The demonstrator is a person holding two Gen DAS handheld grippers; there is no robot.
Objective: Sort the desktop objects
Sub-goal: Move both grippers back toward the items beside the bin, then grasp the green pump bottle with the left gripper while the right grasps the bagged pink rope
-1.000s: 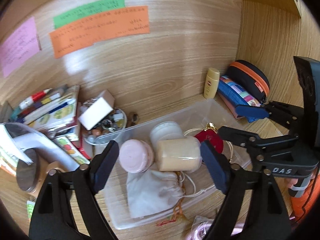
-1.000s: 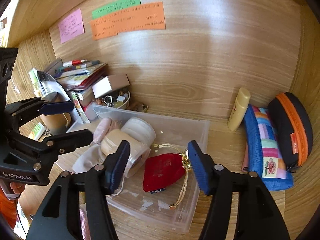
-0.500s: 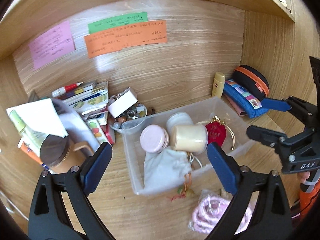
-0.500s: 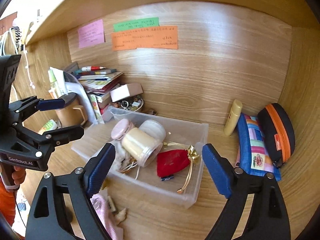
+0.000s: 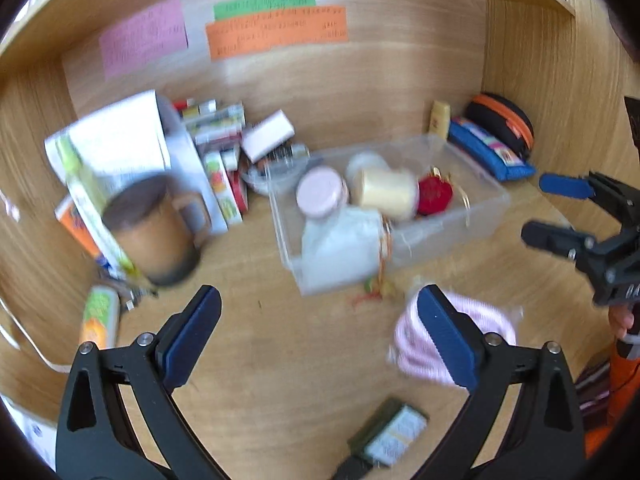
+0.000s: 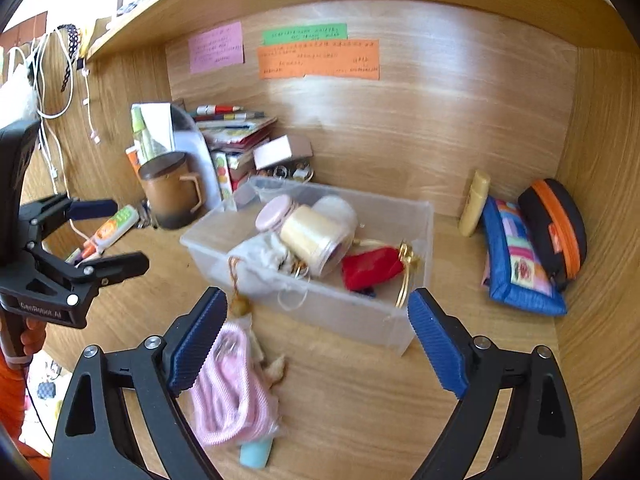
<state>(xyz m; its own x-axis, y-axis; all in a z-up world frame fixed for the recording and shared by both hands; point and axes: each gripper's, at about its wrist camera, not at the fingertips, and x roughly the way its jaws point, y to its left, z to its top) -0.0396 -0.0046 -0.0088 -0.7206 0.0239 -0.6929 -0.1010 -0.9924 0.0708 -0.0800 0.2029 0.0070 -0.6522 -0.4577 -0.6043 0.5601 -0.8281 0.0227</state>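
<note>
Both views are bright and warm, lit by daylight that seems to come from the upper left — the right wrist view burns out to white in its top left corner. A soft sheen lies across the wooden back wall (image 6: 440, 120), and shadows under the clear plastic bin (image 6: 416, 220) are faint and diffuse. The left wrist view is smeared by motion blur: the mug (image 5: 154, 232), the notes (image 5: 276, 32) on the wall and the pink pouch (image 5: 492, 320) all lose their edges. The right wrist view is far sharper — only slightly soft. Fisheye distortion bends the shelf and walls, with black vignetting at the corners.
</note>
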